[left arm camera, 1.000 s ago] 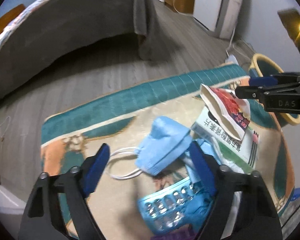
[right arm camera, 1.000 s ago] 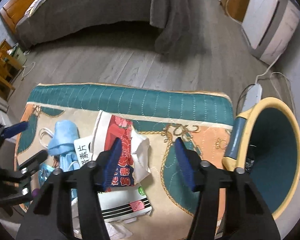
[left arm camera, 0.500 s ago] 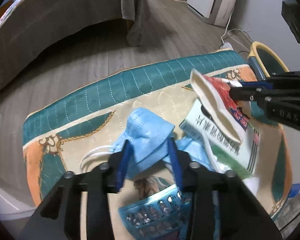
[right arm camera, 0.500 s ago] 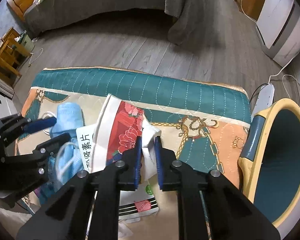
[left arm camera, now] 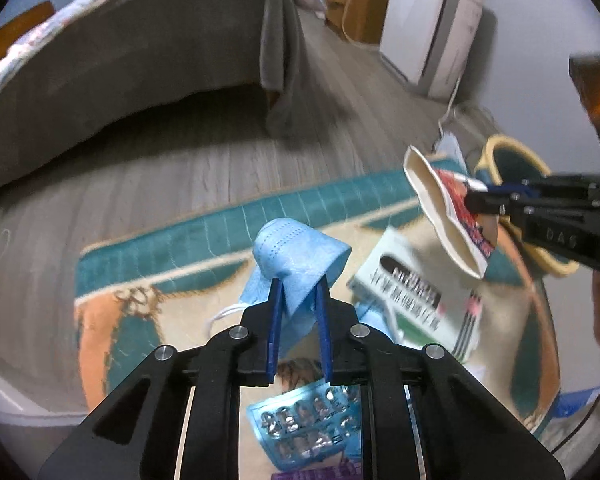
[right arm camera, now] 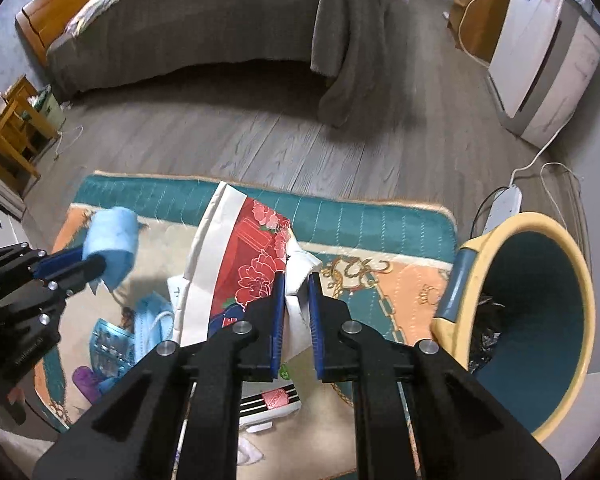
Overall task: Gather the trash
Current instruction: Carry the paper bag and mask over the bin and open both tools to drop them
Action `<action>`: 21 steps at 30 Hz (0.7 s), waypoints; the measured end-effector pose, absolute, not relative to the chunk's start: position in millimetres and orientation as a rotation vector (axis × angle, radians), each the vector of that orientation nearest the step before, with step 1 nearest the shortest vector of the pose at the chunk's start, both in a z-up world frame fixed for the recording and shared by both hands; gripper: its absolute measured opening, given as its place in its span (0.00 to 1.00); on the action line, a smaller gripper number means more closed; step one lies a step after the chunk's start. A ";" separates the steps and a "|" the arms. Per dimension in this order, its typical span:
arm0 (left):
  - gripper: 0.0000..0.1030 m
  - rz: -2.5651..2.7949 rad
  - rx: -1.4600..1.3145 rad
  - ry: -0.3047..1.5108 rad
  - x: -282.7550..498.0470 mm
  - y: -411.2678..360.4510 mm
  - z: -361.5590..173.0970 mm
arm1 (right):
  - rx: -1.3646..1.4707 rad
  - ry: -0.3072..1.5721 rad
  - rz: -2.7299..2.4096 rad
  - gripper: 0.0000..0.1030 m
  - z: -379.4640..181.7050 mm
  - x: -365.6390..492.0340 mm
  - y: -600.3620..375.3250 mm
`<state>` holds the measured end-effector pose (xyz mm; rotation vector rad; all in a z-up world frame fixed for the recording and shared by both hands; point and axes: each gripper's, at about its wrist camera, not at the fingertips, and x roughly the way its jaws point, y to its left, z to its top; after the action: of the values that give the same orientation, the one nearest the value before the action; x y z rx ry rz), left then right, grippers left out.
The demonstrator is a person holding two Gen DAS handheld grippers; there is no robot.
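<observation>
My left gripper [left arm camera: 298,294] is shut on a blue face mask [left arm camera: 296,252] and holds it lifted above the rug; it also shows in the right wrist view [right arm camera: 110,238]. My right gripper [right arm camera: 298,292] is shut on a red-and-white flowered paper bag [right arm camera: 240,256], raised off the rug, also seen in the left wrist view [left arm camera: 444,216]. A yellow bin with a teal inside [right arm camera: 540,304] stands at the right, with dark trash in it. A white printed box [left arm camera: 416,300] and a blue blister pack [left arm camera: 312,420] lie on the rug.
A patterned teal and orange rug [right arm camera: 380,220] lies on grey wood floor. A bed with a grey cover [right arm camera: 220,20] stands behind. A white appliance [right arm camera: 540,52] and a power strip with cables [right arm camera: 504,204] are at the far right. A purple item [right arm camera: 86,380] lies by the blister pack.
Both grippers closed, the left on the mask and the right on the paper bag, and both items have been lifted off the rug.
</observation>
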<state>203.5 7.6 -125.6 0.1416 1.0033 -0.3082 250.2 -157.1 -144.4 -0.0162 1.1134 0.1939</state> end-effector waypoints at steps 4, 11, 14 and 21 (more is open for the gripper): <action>0.17 -0.298 0.124 0.922 193.4 6.9 -100.4 | -0.010 1.077 0.179 0.11 -129.2 242.3 -166.5; 0.17 -0.321 0.108 0.836 178.5 -15.7 -70.1 | 0.011 1.032 0.144 0.11 -108.6 222.8 -192.2; 0.17 -0.341 0.104 0.804 170.2 -29.3 -60.8 | 0.017 1.013 0.121 0.11 -101.1 215.5 -206.0; 0.17 -0.427 0.112 0.761 155.8 -76.6 -51.0 | 0.056 0.983 0.028 0.11 -87.7 197.5 -248.0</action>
<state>155.8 -76.6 -51.0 0.1120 0.7609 -0.4267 197.5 -248.0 -87.7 0.0563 0.9832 0.0275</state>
